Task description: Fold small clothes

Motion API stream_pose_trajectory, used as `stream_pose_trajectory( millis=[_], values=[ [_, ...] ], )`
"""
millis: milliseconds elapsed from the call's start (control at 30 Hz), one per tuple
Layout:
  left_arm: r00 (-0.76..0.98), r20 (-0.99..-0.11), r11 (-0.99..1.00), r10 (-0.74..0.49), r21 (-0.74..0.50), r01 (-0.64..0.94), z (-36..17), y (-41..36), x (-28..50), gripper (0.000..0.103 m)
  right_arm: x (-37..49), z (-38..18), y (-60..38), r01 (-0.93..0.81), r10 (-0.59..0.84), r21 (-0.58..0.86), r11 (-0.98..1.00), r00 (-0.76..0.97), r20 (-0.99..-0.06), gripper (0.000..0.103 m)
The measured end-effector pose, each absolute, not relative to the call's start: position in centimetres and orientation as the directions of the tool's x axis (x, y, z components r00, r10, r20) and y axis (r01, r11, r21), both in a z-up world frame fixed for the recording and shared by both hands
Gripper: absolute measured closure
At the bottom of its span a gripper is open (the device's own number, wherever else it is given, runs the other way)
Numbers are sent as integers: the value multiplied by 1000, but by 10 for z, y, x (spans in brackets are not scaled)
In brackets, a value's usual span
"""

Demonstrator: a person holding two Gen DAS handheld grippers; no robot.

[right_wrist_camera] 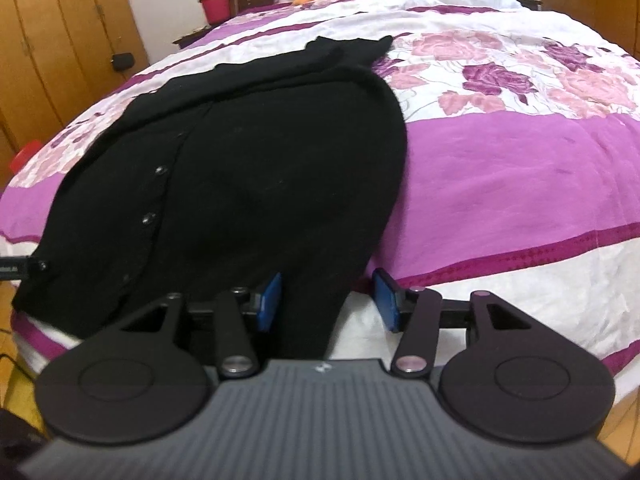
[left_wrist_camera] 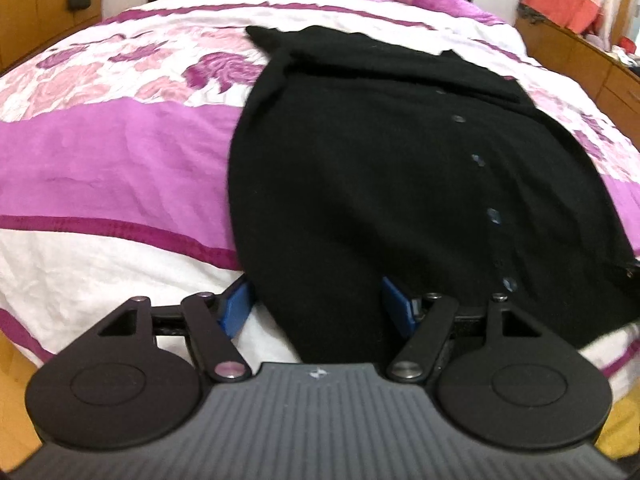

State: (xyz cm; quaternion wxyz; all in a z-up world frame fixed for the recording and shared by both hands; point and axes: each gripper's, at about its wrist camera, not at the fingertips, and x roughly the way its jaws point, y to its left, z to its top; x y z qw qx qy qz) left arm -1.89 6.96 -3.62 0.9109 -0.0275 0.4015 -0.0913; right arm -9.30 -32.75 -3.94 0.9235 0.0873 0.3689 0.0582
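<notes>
Clearly my black cardigan (left_wrist_camera: 380, 160) is soft, limp knit, light but droopy, lying buttoned along the bed (left_wrist_camera: 120, 160) with its hem over the near edge. Both my left tongs (left_wrist_camera: 316, 306) and right tongs (right_wrist_camera: 326, 300) stand spread astride that hem; I'd pinch the hem corners.

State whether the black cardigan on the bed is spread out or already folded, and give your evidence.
Partly folded: the black cardigan lies flat on the bedspread, its sleeves turned in across the top, its button row showing full length.
</notes>
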Motion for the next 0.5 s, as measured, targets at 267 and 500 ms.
stream_pose_trajectory(
  millis=[267,500],
  values=[
    [643,-707,954,-294,-176,243,-30,60,-40,39,-104,-36,-319,-131,243,215,968,709,-661,50],
    [644,-703,952,-302,-189,239,-39,59,-33,39,-100,-45,-322,-125,249,229,965,708,-661,50]
  ],
)
